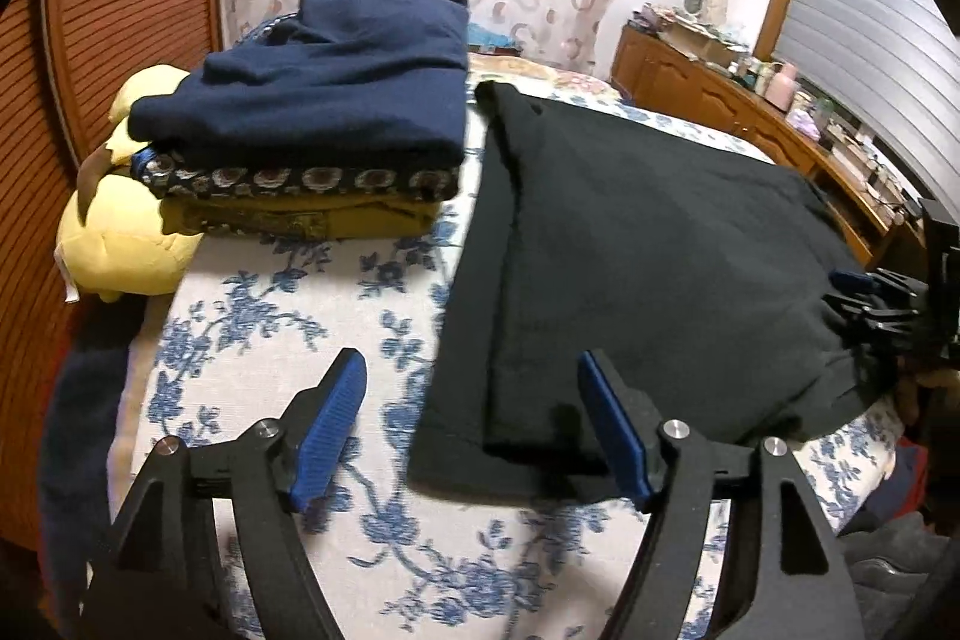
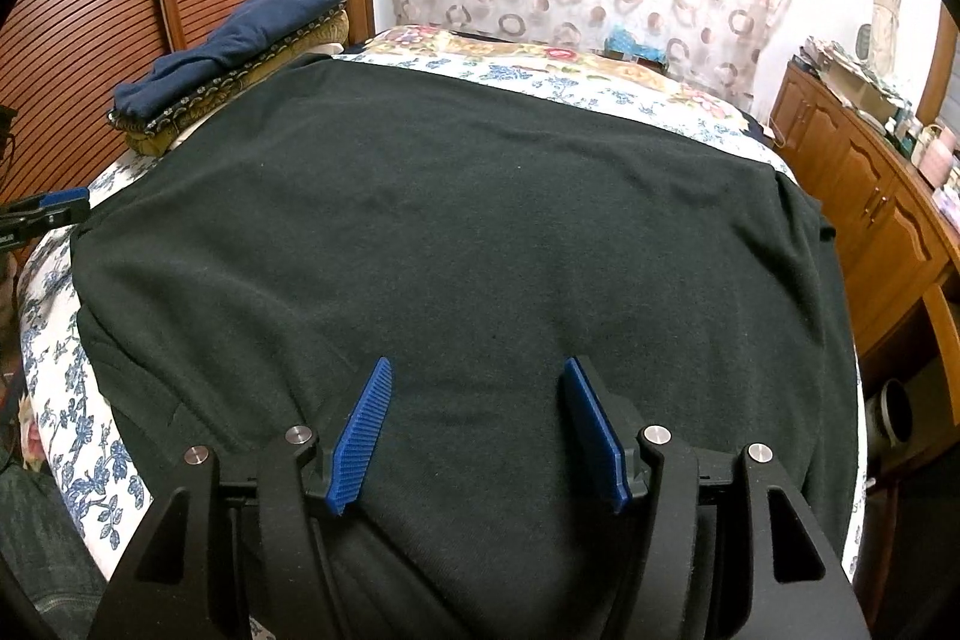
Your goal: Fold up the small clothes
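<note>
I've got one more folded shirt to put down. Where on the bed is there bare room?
Bare floral bedspread lies in front of the folded pile, left of the black garment, under the open left tongs. A thin strip shows beyond the garment. The garment fills the middle, beneath the open right tongs.

A garment (image 2: 456,244) lies spread flat on the bed (image 1: 252,340), covering most of its near and middle part. At the far left corner a stack of folded clothes (image 1: 306,112) sits on the bed, just beside the garment's left edge, perhaps touching it. A soft toy (image 1: 120,232) rests left of the stack. A cabinet (image 2: 870,196) runs along the right, beyond the bed.
</note>
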Tool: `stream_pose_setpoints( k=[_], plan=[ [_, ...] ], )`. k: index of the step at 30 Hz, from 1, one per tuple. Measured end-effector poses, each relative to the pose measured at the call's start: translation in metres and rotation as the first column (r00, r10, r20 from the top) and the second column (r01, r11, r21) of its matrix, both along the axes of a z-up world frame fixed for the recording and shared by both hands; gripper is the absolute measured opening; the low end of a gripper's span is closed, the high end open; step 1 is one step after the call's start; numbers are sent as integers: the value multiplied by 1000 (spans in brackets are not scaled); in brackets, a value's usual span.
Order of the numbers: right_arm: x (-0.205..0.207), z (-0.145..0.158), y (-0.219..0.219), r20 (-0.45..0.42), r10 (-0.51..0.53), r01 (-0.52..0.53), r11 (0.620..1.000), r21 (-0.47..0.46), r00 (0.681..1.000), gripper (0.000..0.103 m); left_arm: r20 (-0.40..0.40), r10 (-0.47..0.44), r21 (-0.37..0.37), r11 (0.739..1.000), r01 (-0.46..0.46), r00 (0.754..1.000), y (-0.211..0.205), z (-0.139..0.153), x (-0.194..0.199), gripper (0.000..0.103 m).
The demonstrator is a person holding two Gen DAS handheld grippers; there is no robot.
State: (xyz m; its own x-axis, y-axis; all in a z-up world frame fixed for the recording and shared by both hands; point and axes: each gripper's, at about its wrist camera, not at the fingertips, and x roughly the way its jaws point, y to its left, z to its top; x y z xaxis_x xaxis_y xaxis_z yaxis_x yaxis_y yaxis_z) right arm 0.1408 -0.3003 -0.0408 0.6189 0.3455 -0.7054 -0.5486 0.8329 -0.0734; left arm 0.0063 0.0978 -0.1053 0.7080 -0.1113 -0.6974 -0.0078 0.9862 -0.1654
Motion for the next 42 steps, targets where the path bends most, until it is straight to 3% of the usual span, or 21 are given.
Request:
stream_pose_setpoints(
  k=[16, 22, 25, 30, 42],
  plan=[
    [0, -1, -1, 0, 2, -2, 1000, 2, 1000, 62, -53, -40, 26, 999, 41, 998, -19, -10, 8, 73],
    [0, -1, -1, 0, 3, -3, 1000, 2, 1000, 63, -45, -64, 4, 998, 65, 997, -24, -8, 7, 50],
    [0, -1, -2, 0, 3, -3, 1000, 2, 1000, 63, -44, -73, 16, 997, 74, 996, -24, -8, 7, 31],
    [0, -2, -2, 0, 4, -4, 1000, 2, 1000, 63, -43, -87, 5, 996, 88, 995, -22, -9, 7, 15],
    [0, -2, -3, 0, 6, -6, 1000, 3, 1000, 63, 96, -106, -34, 993, 109, 990, -34, 21, -7, 10]
  ],
)
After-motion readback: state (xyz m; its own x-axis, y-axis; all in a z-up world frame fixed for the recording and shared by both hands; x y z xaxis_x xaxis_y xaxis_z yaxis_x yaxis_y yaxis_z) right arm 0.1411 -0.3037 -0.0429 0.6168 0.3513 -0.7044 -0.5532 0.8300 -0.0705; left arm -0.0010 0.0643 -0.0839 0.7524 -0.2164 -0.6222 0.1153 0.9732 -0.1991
